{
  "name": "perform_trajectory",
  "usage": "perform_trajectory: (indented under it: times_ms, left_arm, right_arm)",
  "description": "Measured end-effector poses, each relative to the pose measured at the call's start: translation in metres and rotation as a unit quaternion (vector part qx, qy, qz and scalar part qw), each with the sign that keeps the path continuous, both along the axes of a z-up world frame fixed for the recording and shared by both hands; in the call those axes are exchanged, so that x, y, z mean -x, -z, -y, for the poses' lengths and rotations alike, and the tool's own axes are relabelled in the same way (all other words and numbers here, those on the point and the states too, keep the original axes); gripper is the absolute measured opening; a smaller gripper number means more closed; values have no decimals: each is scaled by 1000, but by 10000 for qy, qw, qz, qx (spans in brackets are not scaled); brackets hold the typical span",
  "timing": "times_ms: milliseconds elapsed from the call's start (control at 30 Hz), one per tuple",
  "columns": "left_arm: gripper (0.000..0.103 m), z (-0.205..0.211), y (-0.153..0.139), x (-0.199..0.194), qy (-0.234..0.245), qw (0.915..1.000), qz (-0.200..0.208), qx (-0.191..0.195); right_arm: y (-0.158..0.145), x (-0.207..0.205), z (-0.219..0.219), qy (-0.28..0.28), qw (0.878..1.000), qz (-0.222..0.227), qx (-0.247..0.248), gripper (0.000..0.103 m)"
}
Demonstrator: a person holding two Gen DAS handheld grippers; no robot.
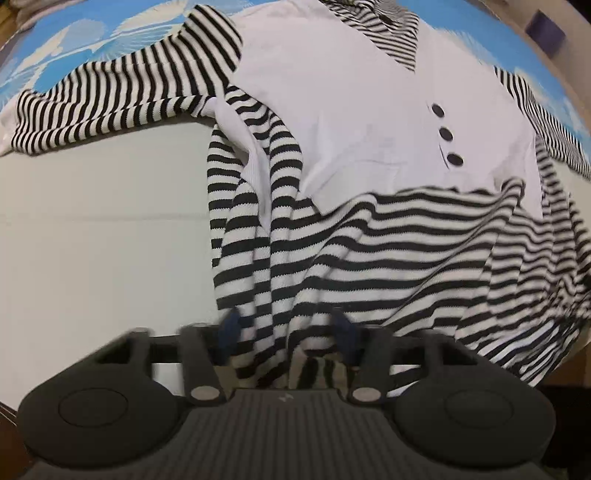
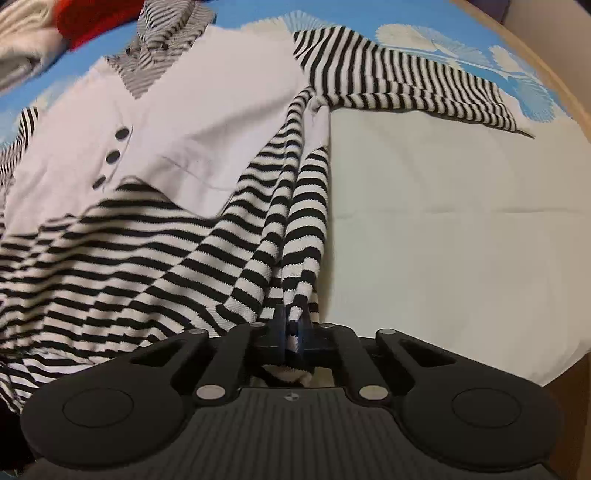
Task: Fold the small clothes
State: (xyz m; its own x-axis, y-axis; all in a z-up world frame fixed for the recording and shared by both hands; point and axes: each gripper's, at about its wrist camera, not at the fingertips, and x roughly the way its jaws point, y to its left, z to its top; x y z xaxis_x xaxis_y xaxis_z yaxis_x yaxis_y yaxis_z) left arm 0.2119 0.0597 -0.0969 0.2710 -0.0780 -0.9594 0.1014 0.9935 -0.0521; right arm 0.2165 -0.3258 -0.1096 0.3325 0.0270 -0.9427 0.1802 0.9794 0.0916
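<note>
A small black-and-white striped sweater [image 1: 369,258] with a white front panel and three dark buttons [image 1: 445,134] lies on the white sheet [image 1: 103,221]. It also shows in the right wrist view [image 2: 147,240]. My left gripper [image 1: 286,325] has its fingers apart, with the bunched striped hem between them. My right gripper [image 2: 291,325] is shut on the striped hem at the sweater's right edge. One striped sleeve [image 1: 122,96] spreads out to the left, and the other sleeve [image 2: 406,81] spreads out to the right.
A blue cover with white leaf prints [image 1: 74,40] lies beyond the sheet. Red and cream clothes [image 2: 55,22] are piled at the far left in the right wrist view. A wooden edge [image 2: 535,66] runs at the far right.
</note>
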Motion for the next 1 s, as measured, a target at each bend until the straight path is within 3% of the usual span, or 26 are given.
perform_trajectory:
  times_ms: [100,233,267,333,433,467,533,600,700,800,867,1000]
  left_arm:
    - [3,2,-2,4,270,9994,142,-143]
    - [3,-6,-30,15,228,9940,1052,-171]
    - [3,-10,-32,16,188,9940,1067,-143]
    - [3,-13,-22,15,185,9972,718,-130]
    - [11,0,-7,19,638,9971,313,-262]
    - [14,5,-10,20,721,9956,456,-398]
    - [25,9,-25,24,734,9910,1012,-483]
    - [46,12,-40,26,736,9863,1466,-200]
    - [47,23,-42,27,925,9843,1505,41]
    - [47,36,-30,26,1310,9840,1204,27]
    - [47,47,-16,28,1503,9841,934,-154]
    - [46,59,12,34,1755,9815,315,-701]
  right_arm:
    - [-5,7,10,54,9999,33,-131,3]
    - [-12,14,20,-25,9995,86,-309,3]
    - [-12,15,21,-57,9995,52,-312,3]
    - [-8,16,20,-151,9995,-105,-255,3]
    - [-2,14,15,-227,9995,-230,-15,5]
    - [-4,13,16,-218,9995,-208,98,7]
    - [-13,12,11,-216,9991,119,358,24]
    - [-29,12,3,-321,9952,665,647,30]
    - [-41,10,-14,-719,9895,1096,609,38]
    - [-37,6,-40,-1378,9835,1081,464,42]
    - [-28,4,-56,-1720,9800,923,389,45]
    - [5,-1,-80,-2190,9736,100,631,49]
